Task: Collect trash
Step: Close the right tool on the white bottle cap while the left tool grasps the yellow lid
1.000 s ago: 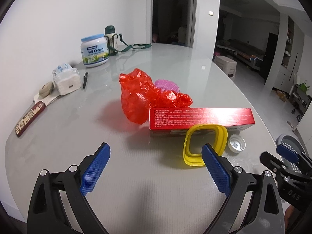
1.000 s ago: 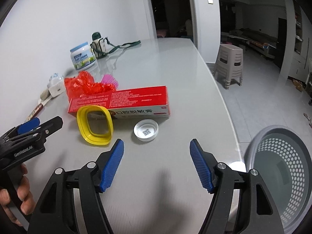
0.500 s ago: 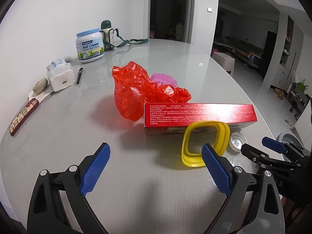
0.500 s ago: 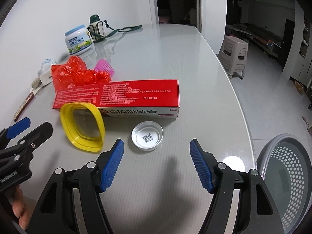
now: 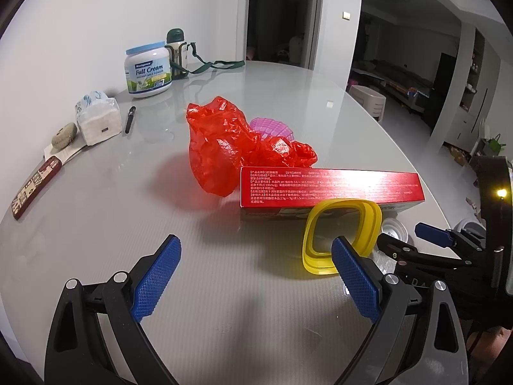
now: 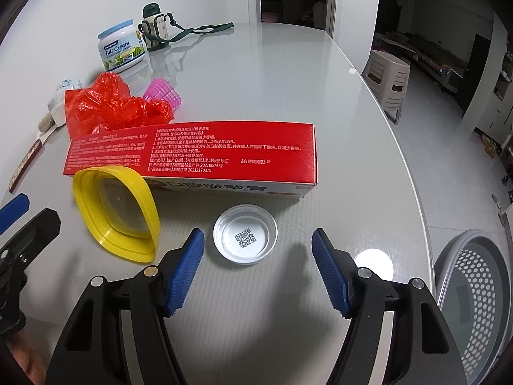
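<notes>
Left wrist view: left gripper (image 5: pixel 253 272) spread wide, empty, above grey table (image 5: pixel 112 208). Red plastic bag (image 5: pixel 231 144) beyond; red carton (image 5: pixel 330 186) right of it, yellow lid (image 5: pixel 372 221) leaning against it.

Right wrist view: right gripper (image 6: pixel 256 266) wide apart, empty; small round cap (image 6: pixel 245 238) just beyond its fingertips. Perforated bin (image 6: pixel 477 304) near right.

White wall (image 5: pixel 80 32) behind grey glossy table (image 6: pixel 256 73). Dark open doorway (image 5: pixel 282 16) at far end. Dim room beyond on right, with pale tiled floor (image 6: pixel 449 147), beige plastic stool (image 6: pixel 389 80), wall switch (image 5: pixel 346 15). Ceiling-light glare on tabletop.
</notes>
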{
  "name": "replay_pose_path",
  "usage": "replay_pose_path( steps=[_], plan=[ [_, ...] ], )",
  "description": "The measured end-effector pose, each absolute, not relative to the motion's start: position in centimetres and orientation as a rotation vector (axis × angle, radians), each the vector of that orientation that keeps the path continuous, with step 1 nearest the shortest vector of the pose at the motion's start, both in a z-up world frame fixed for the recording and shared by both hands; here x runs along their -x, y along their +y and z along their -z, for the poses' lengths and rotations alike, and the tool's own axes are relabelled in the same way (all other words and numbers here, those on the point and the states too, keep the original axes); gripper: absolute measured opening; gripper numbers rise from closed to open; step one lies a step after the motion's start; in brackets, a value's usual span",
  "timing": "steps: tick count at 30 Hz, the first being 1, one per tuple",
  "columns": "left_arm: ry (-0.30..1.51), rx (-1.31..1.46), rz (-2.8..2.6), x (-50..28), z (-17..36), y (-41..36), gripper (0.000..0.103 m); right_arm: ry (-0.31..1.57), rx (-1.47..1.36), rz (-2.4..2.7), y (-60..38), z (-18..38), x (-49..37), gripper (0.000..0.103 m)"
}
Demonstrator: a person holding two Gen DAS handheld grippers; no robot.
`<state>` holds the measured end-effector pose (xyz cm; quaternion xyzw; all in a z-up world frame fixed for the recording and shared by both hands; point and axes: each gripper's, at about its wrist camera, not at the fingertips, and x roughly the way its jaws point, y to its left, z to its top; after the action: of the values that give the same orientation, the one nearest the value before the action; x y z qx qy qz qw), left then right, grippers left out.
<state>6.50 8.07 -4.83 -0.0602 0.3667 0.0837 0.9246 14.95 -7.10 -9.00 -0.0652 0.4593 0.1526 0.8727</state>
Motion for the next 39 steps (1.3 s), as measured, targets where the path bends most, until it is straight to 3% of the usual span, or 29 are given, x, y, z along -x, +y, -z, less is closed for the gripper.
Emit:
replay_pose_path(
  steps=[6, 12, 39],
  plan=[
    [0.751, 0.123, -0.170, -6.5, 4.8, 8.0, 0.093, 0.951, 0.161, -0.315, -6.6, 9.3, -15.0, 0.061],
    [0.756, 0.120, -0.166, -6.4, 5.1, 7.9, 0.093, 0.938, 0.160, -0.328, -6.4, 9.2, -14.9, 0.039],
    [0.798, 0.073, -0.114, -8.7, 6.2, 0.9, 0.097, 0.871, -0.176, -0.279, -18.6, 8.0, -7.3, 0.039]
  ],
)
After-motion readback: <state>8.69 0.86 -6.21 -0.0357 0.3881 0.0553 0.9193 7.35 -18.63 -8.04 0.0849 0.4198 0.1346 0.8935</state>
